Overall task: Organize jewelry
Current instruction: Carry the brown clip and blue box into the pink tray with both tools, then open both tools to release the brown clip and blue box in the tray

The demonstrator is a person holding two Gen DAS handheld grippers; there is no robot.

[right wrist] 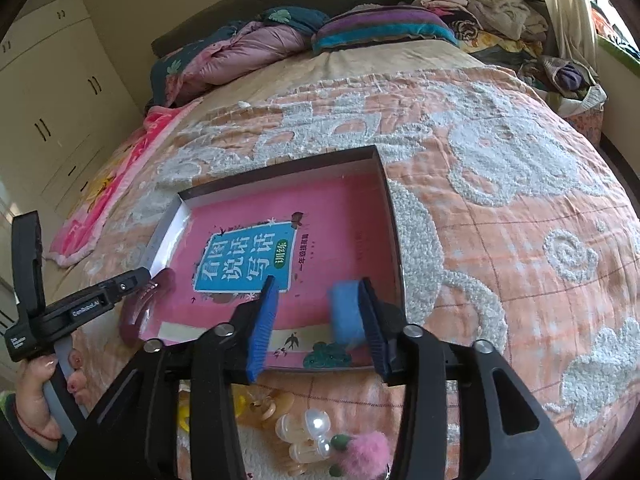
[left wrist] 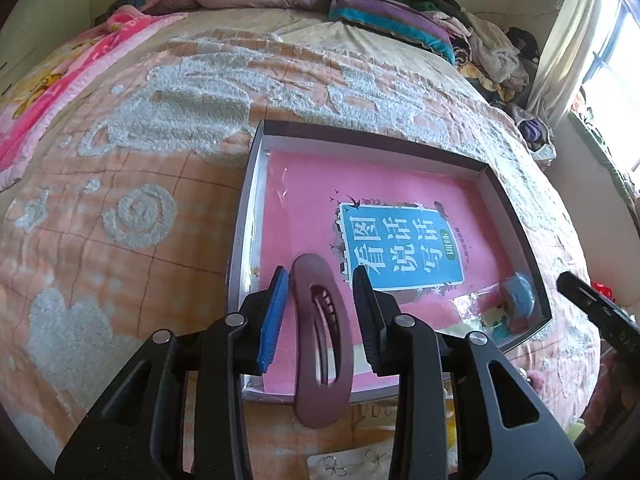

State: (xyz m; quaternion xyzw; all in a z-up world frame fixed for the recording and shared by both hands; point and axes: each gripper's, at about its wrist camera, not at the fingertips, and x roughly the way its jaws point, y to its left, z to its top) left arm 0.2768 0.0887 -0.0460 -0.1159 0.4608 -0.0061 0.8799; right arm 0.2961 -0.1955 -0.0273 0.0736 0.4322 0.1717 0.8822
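Observation:
My left gripper (left wrist: 320,270) is shut on a maroon hair claw clip (left wrist: 324,344), which hangs upright over the near edge of a shallow dark box (left wrist: 360,136). A pink book (left wrist: 320,184) lies in the box. In the right wrist view my right gripper (right wrist: 318,282) stands open over the box's (right wrist: 280,168) near right corner. A fluffy blue hair piece (right wrist: 346,312) rests against its right finger, and the left pad is well clear of it. The blue piece (left wrist: 520,292) sits on the box floor. The left gripper (right wrist: 138,280) with the clip (right wrist: 140,308) shows at the left.
Loose clear and amber hair clips (right wrist: 308,432) and a pink pompom (right wrist: 368,456) lie on the orange bedspread (right wrist: 500,240) in front of the box. A card of earrings (left wrist: 352,464) lies below the left gripper. Quilts and clothes (right wrist: 480,4) pile up at the bed's head.

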